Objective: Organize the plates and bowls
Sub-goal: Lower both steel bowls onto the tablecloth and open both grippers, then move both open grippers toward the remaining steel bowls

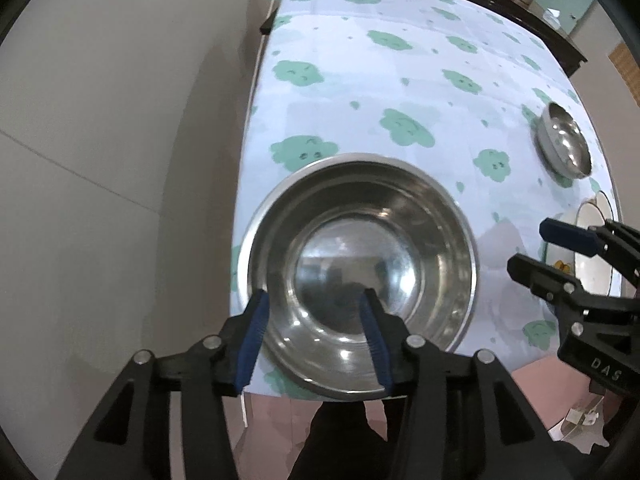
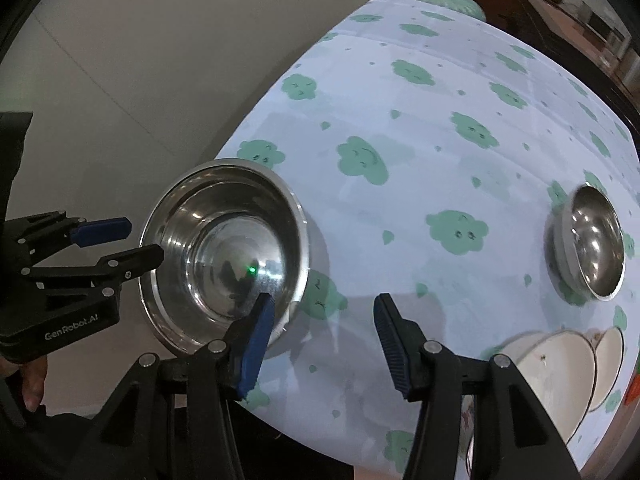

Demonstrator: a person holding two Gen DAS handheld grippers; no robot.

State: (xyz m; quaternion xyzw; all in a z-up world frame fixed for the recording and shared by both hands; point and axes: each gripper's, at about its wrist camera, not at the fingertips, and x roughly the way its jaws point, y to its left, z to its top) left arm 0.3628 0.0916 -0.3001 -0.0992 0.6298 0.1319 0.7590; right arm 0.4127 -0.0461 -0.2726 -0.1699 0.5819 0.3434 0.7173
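Two grippers are out in front of me, both pointing steeply down at the bench. My left gripper (image 1: 316, 312) stands partly open astride the near rim of the big steel bowl (image 1: 360, 272); one blue pad is outside the rim, the other inside, and I cannot see either pressing on the metal. Its housing reads "GenRobot.AI" in the right wrist view. My right gripper (image 2: 324, 316) is also partly open with nothing between its pads, over bare cloth just right of that bowl; its body shows the letters "DAS". The big bowl sits at the near left corner of the bench (image 1: 400, 80), on a pale cloth with green clouds. A small steel bowl (image 2: 592, 240) sits well off to the right, and two white bowls (image 2: 560, 368) lie at the near right edge.
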